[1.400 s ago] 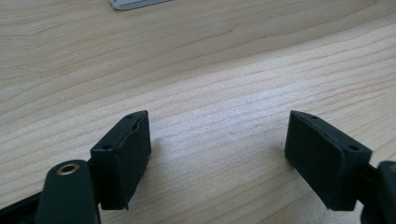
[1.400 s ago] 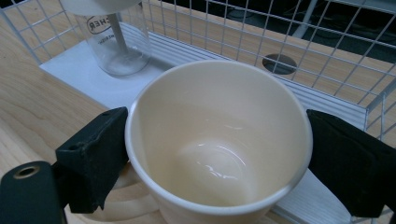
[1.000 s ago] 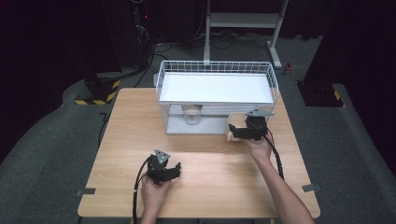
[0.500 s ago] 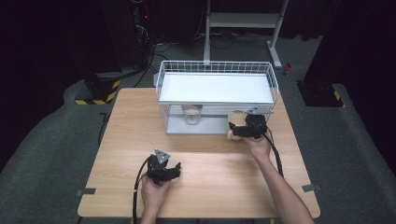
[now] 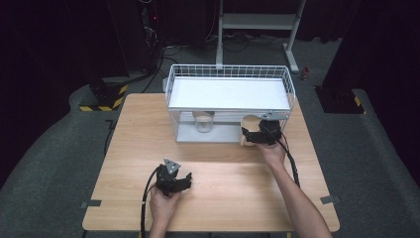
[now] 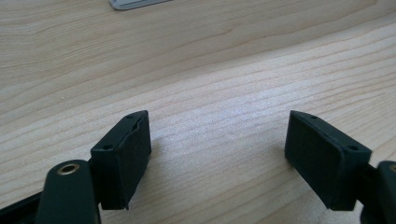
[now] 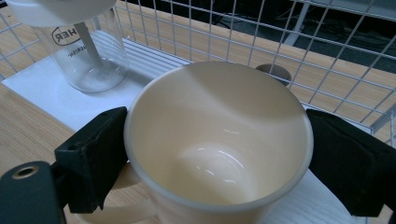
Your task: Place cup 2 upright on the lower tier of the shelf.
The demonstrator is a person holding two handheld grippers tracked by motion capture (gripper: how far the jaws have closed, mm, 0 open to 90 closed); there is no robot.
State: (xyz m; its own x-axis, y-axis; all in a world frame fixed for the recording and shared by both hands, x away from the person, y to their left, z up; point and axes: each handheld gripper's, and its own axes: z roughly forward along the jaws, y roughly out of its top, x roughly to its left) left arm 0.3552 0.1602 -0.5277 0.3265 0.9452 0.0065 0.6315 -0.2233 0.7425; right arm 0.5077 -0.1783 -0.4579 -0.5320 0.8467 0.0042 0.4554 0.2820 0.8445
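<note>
A cream mug [image 5: 247, 125] with a handle is clamped between the jaws of my right gripper [image 5: 250, 134], at the right front of a white wire rack [image 5: 228, 72]. In the right gripper view both black pads press the mug [image 7: 210, 121] at its rim, and my right gripper [image 7: 215, 158] is shut on it, with the mug empty inside. My left gripper [image 5: 179, 181] rests low on the wooden table [image 5: 129, 148] near its front edge. Its jaws stand apart with only bare wood between them, as the left gripper [image 6: 217, 154] view shows.
A clear jar [image 7: 86, 46] with a white lid stands on the rack's lower white tray [image 7: 42, 88], left of the mug; it shows under the upper shelf [image 5: 228, 93] as the jar [image 5: 203, 122]. Wire walls close the rack's back and sides.
The right gripper and its mug have shifted very slightly toward the rack. The left gripper has not moved.
</note>
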